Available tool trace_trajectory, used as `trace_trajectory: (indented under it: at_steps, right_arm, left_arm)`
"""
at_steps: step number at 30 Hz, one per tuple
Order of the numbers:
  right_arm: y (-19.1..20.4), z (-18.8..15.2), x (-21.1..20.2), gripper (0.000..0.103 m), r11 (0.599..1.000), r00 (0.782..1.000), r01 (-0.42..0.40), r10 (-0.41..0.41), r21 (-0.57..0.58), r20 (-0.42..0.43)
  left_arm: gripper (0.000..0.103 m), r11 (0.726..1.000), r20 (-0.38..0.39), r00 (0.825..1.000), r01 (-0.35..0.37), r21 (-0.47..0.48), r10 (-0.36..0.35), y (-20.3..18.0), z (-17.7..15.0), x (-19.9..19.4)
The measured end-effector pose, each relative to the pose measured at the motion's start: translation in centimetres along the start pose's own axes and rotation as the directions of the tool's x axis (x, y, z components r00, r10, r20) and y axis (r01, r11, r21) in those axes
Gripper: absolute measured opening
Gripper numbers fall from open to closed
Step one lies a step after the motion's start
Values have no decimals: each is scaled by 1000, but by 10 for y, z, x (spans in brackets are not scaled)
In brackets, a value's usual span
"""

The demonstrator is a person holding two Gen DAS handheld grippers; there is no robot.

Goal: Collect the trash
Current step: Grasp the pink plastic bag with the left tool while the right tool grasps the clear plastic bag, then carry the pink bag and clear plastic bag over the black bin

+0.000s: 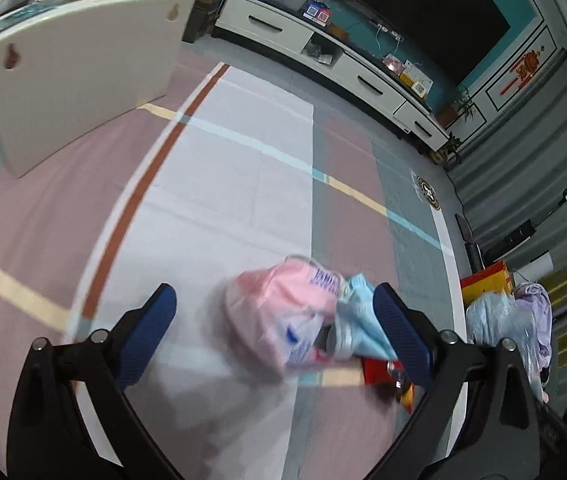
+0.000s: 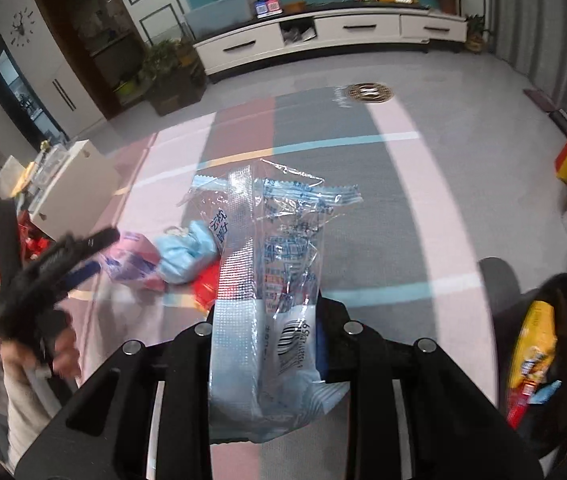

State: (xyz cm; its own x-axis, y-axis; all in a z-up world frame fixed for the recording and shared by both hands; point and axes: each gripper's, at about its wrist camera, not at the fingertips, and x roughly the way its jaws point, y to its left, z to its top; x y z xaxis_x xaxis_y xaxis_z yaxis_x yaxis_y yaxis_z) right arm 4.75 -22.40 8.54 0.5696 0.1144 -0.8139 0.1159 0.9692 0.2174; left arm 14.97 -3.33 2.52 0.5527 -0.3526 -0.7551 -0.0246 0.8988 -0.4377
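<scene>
on my right gripper (image 2: 267,320) a clear wrapper (image 2: 279,248) sits clamped between the jaws and sticks out ahead over the floor mat (image 2: 363,208). left of it on the mat lies a small heap: a crumpled mask (image 2: 181,254), a bag (image 2: 131,264) further left and a flat packet (image 2: 209,286) under them. my left gripper (image 1: 275,320) stands spread around that heap, a bin (image 2: 555,360) with trash inside is at my right, and the tv cabinet (image 2: 323,32) lines the far wall

clear printed wrapper (image 2: 267,280): upright, crumpled | pink packet (image 1: 279,312), blue mask (image 1: 357,320), red wrapper (image 1: 377,372): heaped on mat
</scene>
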Motion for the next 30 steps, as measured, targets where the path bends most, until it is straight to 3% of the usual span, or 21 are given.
trace_trajectory:
  at_steps: [2, 4, 9, 13, 17, 21, 26, 30]
  right_arm:
    - [-7, -4, -4, 28, 999, 999, 32, -32, 12, 13]
    - [-14, -5, -8, 28, 999, 999, 36, -37, 27, 23]
    - [-22, -1, -10, 28, 996, 998, 62, -63, 58, 31]
    - [-17, -3, -14, 28, 998, 997, 62, -63, 33, 40]
    - [-22, -6, -14, 28, 997, 998, 55, -57, 62, 35]
    - [-16, -12, -8, 28, 995, 995, 90, -92, 39, 30]
    - [-4, -24, -4, 28, 991, 989, 133, -132, -7, 72]
    - [7, -29, 0, 28, 991, 991, 123, -120, -45, 57]
  left_arm:
    - [93, 1000, -9, 1000, -19, -9, 19, -1, -1, 8]
    - [81, 999, -27, 999, -23, -27, 22, 2, -2, 15]
    - [64, 996, -30, 998, 46, -70, -49, 11, -4, 24]
    - [52, 995, -22, 999, 46, -90, -48, 9, -9, 21]
    - [50, 991, -16, 998, 52, -127, -55, 8, -21, 3]
    - [50, 991, 61, 997, 52, -127, -45, 6, -43, -38]
    - [50, 997, 92, 996, -16, -69, 22, 5, -66, -76]
    - [50, 995, 89, 995, -33, -91, 41, 14, -81, -92]
